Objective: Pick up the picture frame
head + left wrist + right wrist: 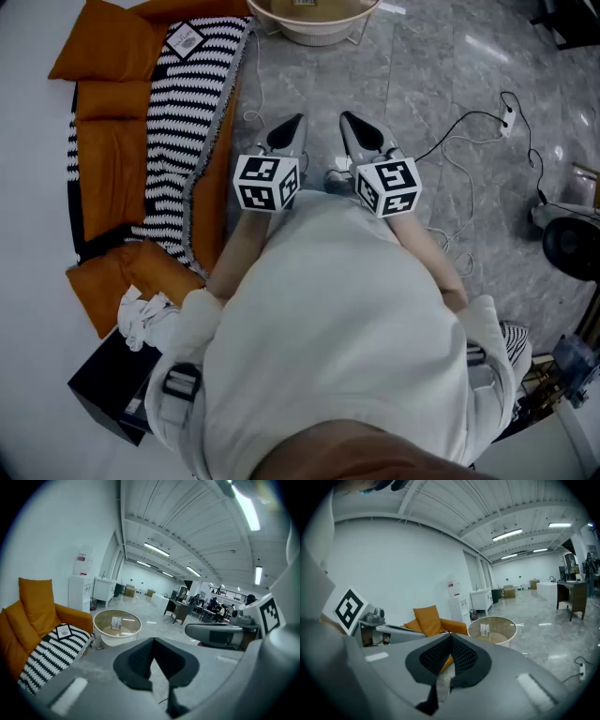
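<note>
The picture frame (185, 39) is small, black-edged and white-faced. It lies on a black-and-white striped blanket (178, 122) on the orange sofa (108, 141), far left of both grippers. The left gripper view shows the frame (63, 631) low at the left. My left gripper (297, 120) and right gripper (345, 117) are side by side above the grey floor, both shut and holding nothing. The left gripper (152, 641) points toward a round table. The right gripper (450, 637) points between sofa and table.
A round glass-topped table (314, 28) with a card inside stands ahead. White and black cables (469, 122) trail over the floor at the right, near a dark fan-like device (572, 246). A black box (108, 384) and a white cloth (141, 319) sit behind at the left.
</note>
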Tool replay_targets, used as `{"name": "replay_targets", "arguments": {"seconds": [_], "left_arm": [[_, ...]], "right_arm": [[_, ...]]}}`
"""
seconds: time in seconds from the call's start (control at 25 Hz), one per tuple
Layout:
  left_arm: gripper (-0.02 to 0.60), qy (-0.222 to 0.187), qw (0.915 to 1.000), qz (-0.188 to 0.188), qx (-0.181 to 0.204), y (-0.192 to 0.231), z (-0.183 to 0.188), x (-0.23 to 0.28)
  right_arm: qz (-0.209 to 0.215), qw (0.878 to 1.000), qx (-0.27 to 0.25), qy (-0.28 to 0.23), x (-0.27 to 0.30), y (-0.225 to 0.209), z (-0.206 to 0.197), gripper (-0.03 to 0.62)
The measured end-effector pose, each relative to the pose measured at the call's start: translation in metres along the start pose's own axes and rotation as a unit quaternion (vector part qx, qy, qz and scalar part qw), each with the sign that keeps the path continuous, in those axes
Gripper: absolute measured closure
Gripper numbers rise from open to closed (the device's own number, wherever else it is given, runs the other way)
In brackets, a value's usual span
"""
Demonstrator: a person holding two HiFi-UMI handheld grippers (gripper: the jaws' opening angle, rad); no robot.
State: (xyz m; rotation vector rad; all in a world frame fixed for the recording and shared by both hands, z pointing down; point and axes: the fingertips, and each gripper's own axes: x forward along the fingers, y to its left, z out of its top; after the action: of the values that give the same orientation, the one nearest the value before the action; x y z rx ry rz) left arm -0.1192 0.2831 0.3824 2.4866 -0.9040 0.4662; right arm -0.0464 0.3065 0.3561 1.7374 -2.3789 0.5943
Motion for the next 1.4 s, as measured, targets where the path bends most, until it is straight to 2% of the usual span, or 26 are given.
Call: {"name": "replay_targets", "arguments": {"seconds": [0.24, 0.56, 0.8, 1.08, 1.4], "left_arm": [[0.583, -0.020, 0.9997, 0.011, 0.007, -0.009, 0.000, -0.021], [0.583, -0.029, 0.9994, 0.017, -0.006, -0.011, 0.001, -0.020], [0.583, -0.030, 0.9986, 0.035, -0.027, -0.010, -0.002, -0.016], [0.583, -0.022, 0.9973, 0.050, -0.049, 0.011, -0.003, -0.004], [0.583, -0.009, 0.9971, 0.050, -0.056, 0.038, 0.014, 0.042]], "right_arm": [[-0.012, 1.000, -0.018, -0.004, -0.015, 0.004, -0.001, 0.597], [0.000, 0.999, -0.038, -0.010, -0.021, 0.007, 0.001, 0.597], [0.004, 1.000, -0.010, -0.008, -0.024, -0.005, -0.006, 0.595], [0.014, 1.000, 0.003, 0.011, 0.000, -0.016, -0.012, 0.594], [0.012, 1.000, -0.003, 0.025, 0.042, -0.047, -0.003, 0.595]]}}
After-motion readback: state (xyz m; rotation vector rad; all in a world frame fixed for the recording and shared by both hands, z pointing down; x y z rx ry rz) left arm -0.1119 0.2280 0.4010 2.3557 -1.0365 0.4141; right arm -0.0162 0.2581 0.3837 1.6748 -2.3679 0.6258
